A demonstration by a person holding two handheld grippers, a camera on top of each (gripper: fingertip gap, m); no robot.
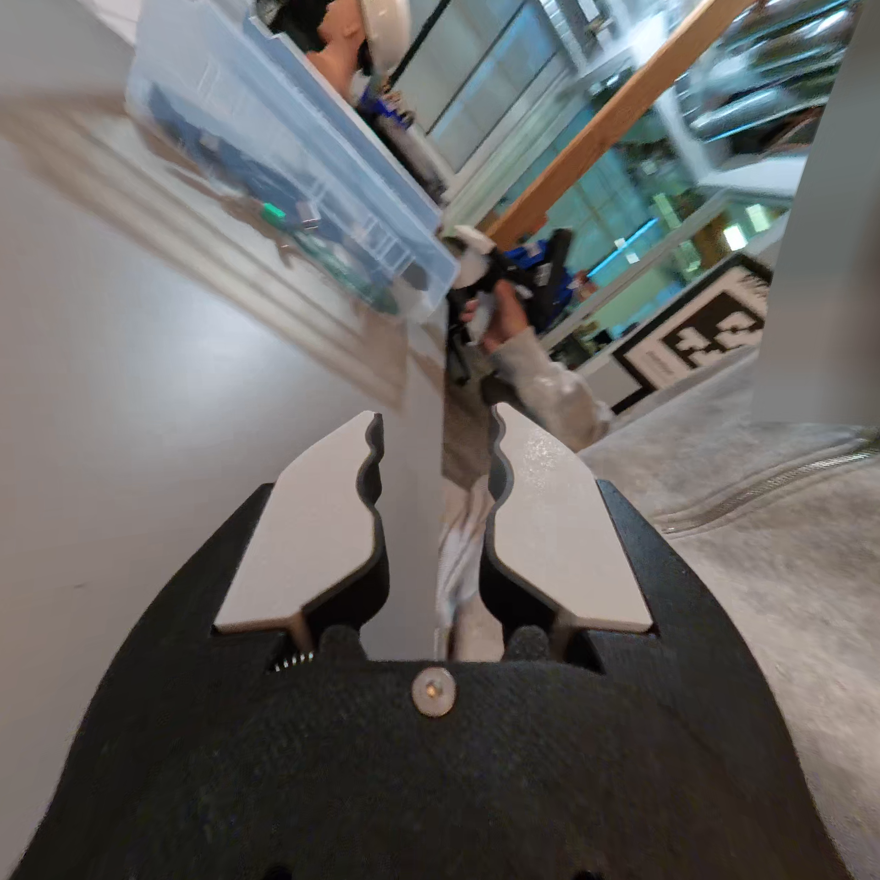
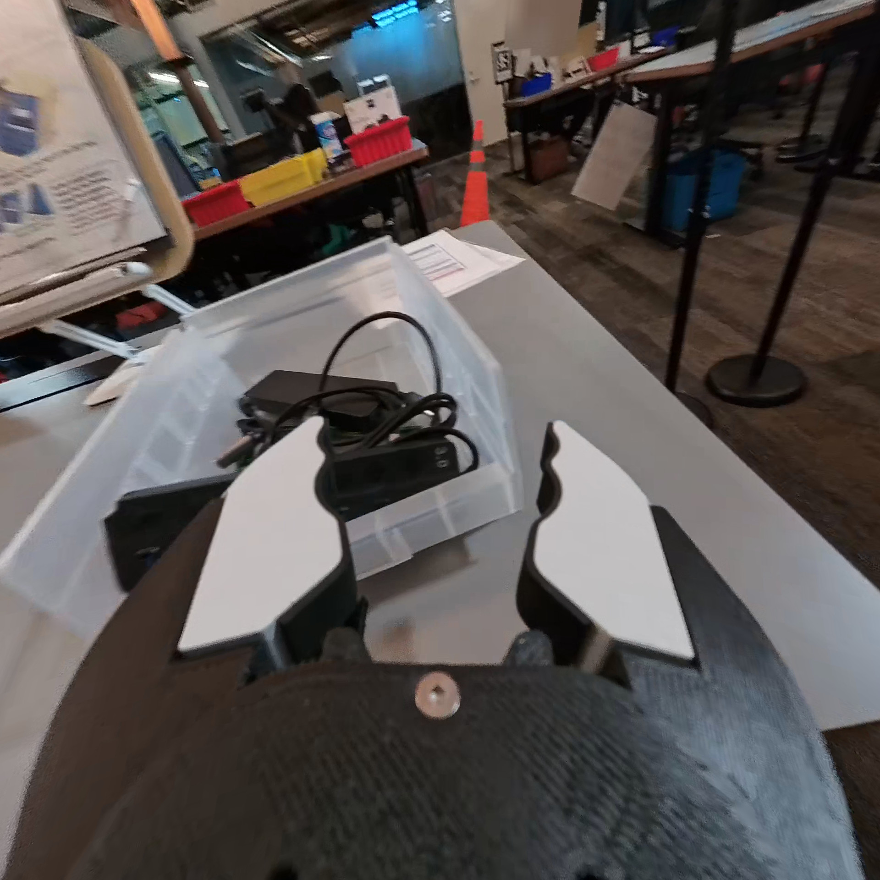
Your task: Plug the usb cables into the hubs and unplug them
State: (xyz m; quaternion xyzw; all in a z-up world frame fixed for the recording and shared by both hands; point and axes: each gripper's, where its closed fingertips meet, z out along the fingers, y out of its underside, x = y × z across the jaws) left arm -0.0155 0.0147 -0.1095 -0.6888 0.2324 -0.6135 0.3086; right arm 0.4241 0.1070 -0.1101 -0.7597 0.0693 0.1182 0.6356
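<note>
Hovering above the near end of a clear plastic bin [image 2: 457, 333], the right gripper [image 2: 435, 431] has its fingers spread wide and holds nothing. Inside the bin lie the black usb hubs [image 2: 395, 464] with thin black cables [image 2: 381, 343] looped loosely over them — one cable rises in an arch above the pile. The bin sits on a grey table [image 2: 619, 428], with some white paper [image 2: 457, 262] just beyond its far end. I judge that the wide opening is kept so that the gripper can come down around a hub or a plug, but no piece is chosen yet and nothing is touched. The left gripper [image 1: 435, 421] is turned steeply to the side and its view is blurred; its fingers stand apart with a narrower gap, also empty. It is over the bare table [image 1: 143, 428], well apart from the bin [image 1: 333, 157], probably waiting until the right one lifts something out. Far in its view a hand [image 1: 500, 319] in a grey sleeve holds the other gripper — just beside the bin's corner. No cable can be seen plugged, so the task seems at its beginning.
</note>
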